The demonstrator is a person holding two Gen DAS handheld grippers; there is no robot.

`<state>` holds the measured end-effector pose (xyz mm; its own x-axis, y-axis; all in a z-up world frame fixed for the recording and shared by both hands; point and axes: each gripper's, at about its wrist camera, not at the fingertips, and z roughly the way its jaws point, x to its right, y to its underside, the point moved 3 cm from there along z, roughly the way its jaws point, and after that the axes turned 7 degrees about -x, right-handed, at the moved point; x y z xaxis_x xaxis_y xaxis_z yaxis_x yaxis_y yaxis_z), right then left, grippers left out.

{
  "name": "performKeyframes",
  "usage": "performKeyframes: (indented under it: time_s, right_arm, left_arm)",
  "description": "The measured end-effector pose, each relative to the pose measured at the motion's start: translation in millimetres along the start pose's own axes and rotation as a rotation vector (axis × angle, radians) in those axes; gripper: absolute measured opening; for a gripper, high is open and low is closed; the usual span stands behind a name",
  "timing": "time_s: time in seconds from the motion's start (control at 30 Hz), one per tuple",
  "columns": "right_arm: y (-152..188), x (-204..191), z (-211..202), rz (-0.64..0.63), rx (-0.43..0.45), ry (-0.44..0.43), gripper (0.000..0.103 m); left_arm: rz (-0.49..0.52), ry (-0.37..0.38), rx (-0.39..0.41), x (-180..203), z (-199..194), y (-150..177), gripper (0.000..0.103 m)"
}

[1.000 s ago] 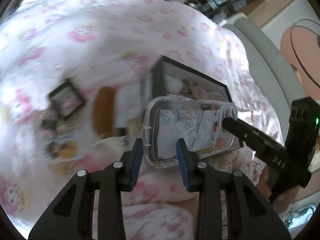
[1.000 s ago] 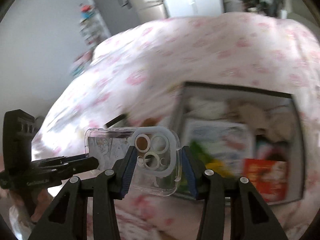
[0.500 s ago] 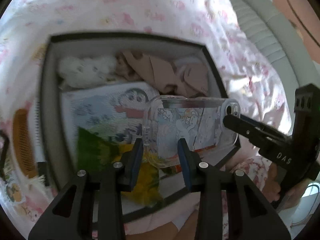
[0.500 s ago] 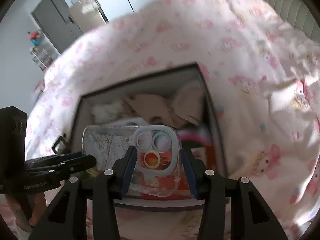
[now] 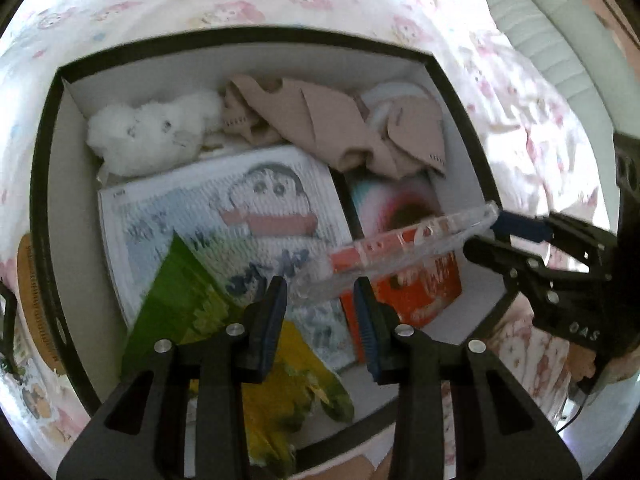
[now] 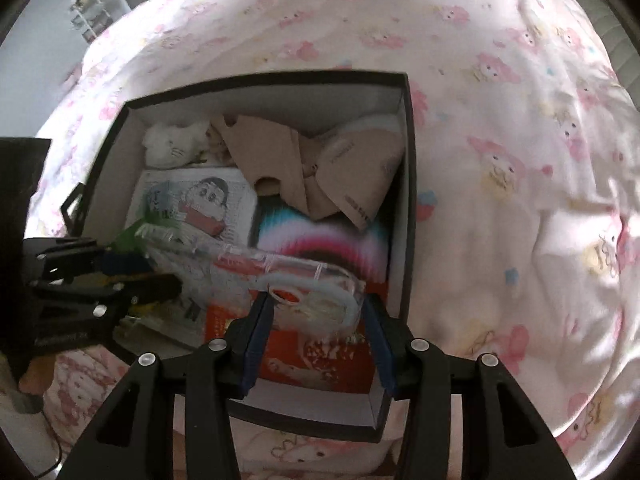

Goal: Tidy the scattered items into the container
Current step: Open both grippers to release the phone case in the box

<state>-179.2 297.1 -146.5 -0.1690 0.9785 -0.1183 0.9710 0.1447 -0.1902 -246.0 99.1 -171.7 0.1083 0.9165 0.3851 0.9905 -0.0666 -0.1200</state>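
Note:
A clear phone case (image 5: pixel 404 252) hangs tilted over the black box (image 5: pixel 44 168), lying almost flat. My left gripper (image 5: pixel 320 300) has its jaws spread wider than the case end between them. My right gripper (image 6: pixel 316 320) also stands open around the camera-cutout end of the case (image 6: pixel 312 300), and its fingers (image 5: pixel 520 228) show at the right of the left wrist view. The box (image 6: pixel 408 184) holds a cartoon picture book (image 5: pixel 224 232), a white plush (image 5: pixel 148 136), tan cloth (image 5: pixel 340 124), a red packet (image 6: pixel 320 344) and a green-yellow item (image 5: pixel 208 312).
The box sits on a pink-and-white patterned bedspread (image 6: pixel 520 160). An orange comb (image 5: pixel 28 280) lies on the bed left of the box. A grey padded headboard (image 5: pixel 560 52) runs along the far right.
Both grippers carried the case from beside the box to over its inside and tipped it from upright to nearly flat. Both sets of jaws have opened off the case.

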Motion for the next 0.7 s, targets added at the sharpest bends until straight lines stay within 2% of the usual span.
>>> performKeyframes:
  time_s: [0.2,0.33,0.37,0.43,0.47,0.5,0.57,0.7]
  right_arm:
    - [-6.0,8.9,-1.6,0.032,0.027,-0.024,0.043]
    - [-4.5,3.3,2.5,-0.001,0.010,-0.016,0.043]
    - [-4.4,2.4,3.2,-0.005,0.005,-0.019,0.043]
    - [-6.9,2.3,4.2,-0.008,-0.004,-0.016,0.043]
    - [-7.6,2.4,4.1,-0.010,-0.003,-0.008,0.043]
    - [-8.5,2.4,4.2,-0.013,-0.003,0.005,0.043]
    - [-11.1,2.3,4.5,-0.021,-0.004,0.010,0.043]
    - [-16.0,1.8,13.0,-0.021,-0.017,-0.003,0.043]
  left_arm:
    - [-0.034,-0.019,0.033,-3.7,8.3,-12.5,0.033]
    - [0.005,0.003,-0.036,2.7,20.1,-5.4,0.033]
    - [0.021,0.028,-0.047,5.1,20.5,-3.7,0.033]
    - [0.025,0.146,-0.055,9.1,14.8,-1.3,0.033]
    - [0.018,0.148,-0.035,8.5,10.1,-2.6,0.033]
    - [0.015,0.128,-0.014,7.6,6.8,-4.1,0.033]
    - [0.000,0.009,0.036,1.2,2.8,-10.9,0.033]
    - [-0.045,0.003,0.028,-9.2,16.0,-21.2,0.032]
